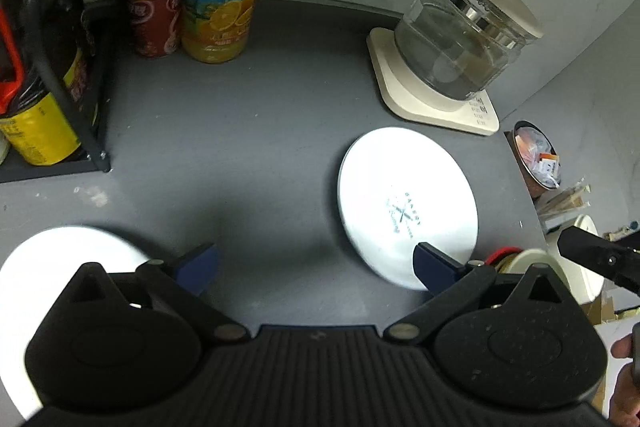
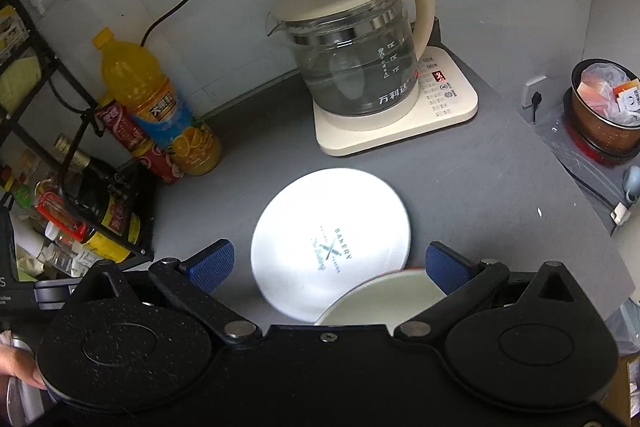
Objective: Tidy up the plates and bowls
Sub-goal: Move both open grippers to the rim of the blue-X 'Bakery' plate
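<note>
While the left gripper (image 1: 316, 267) hangs wide apart and empty between a plain plate (image 1: 60, 251) and the bakery-print plate (image 1: 406, 203) before the kettle (image 1: 460, 31), the right gripper (image 2: 330, 265), likewise spread, frames that plate and a bowl (image 2: 384, 297) overlapping it, probably readying a stack.

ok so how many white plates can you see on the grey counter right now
2. One printed plate lies flat in front of the kettle base. A plain plate lies at the near left, partly hidden behind the left gripper. Others may sit out of view.
</note>
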### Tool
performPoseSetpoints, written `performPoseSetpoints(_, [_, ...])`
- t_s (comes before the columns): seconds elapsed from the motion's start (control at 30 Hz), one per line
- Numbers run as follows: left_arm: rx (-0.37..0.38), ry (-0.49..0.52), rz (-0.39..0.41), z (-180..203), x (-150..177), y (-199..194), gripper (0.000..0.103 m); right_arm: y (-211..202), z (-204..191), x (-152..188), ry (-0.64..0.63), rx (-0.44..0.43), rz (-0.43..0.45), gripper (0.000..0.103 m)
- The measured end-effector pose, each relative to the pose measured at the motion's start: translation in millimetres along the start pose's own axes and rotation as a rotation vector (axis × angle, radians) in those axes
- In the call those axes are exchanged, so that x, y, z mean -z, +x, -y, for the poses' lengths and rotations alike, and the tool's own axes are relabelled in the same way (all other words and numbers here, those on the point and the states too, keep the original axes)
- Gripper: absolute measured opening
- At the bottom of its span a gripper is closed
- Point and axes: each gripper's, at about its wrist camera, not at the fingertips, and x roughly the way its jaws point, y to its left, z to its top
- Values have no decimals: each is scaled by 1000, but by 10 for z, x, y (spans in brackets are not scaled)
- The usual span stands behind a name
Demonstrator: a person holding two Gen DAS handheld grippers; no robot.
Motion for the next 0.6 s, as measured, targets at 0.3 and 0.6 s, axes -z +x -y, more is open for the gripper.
performPoseSetpoints(0.3, [-4,-25,-22,295,-115,263,102,317,290,-268,9,23,-79,103])
performPoseSetpoints(0.6, [-42,-123,-61,341,-198,665,100,843,473,-487,-39,20,-203,96])
